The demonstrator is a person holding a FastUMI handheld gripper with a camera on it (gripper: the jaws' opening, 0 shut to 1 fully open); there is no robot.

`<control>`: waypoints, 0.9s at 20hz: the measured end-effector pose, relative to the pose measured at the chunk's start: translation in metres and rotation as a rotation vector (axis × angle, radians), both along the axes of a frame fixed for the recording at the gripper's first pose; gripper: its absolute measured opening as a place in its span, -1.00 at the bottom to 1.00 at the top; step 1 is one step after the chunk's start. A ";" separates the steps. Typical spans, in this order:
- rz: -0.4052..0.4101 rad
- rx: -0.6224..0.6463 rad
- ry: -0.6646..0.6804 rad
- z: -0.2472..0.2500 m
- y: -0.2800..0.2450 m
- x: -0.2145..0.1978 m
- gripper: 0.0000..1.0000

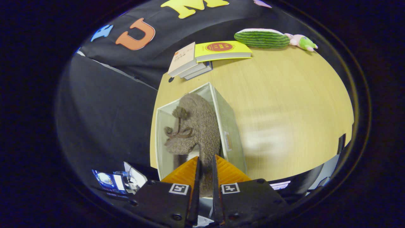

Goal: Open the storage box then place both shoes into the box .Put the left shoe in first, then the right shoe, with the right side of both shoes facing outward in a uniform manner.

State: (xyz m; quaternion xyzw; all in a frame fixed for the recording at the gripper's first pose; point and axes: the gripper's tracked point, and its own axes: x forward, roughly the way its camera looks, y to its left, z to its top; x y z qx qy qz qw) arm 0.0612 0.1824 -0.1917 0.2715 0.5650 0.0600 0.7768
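Note:
A fuzzy brown-grey shoe with dark pompom laces hangs over the open clear storage box, its toe pointing away from me and partly inside the box. My gripper is shut on the shoe's heel collar, both orange fingers pressing the fabric between them. The box stands on the wooden table at its near left edge. Whether another shoe lies under this one I cannot tell.
A stack of books topped by a yellow one lies at the table's far side. A striped watermelon-shaped plush and a small pink-green toy sit beyond them. Beside the box's left wall the table ends, with dark cloth below.

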 end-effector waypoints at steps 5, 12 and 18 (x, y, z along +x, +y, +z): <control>0.025 -0.044 -0.069 0.016 -0.004 0.000 0.13; 0.043 -0.249 -0.328 0.066 -0.055 0.023 0.46; -0.035 -0.525 -0.730 0.161 -0.139 0.011 0.61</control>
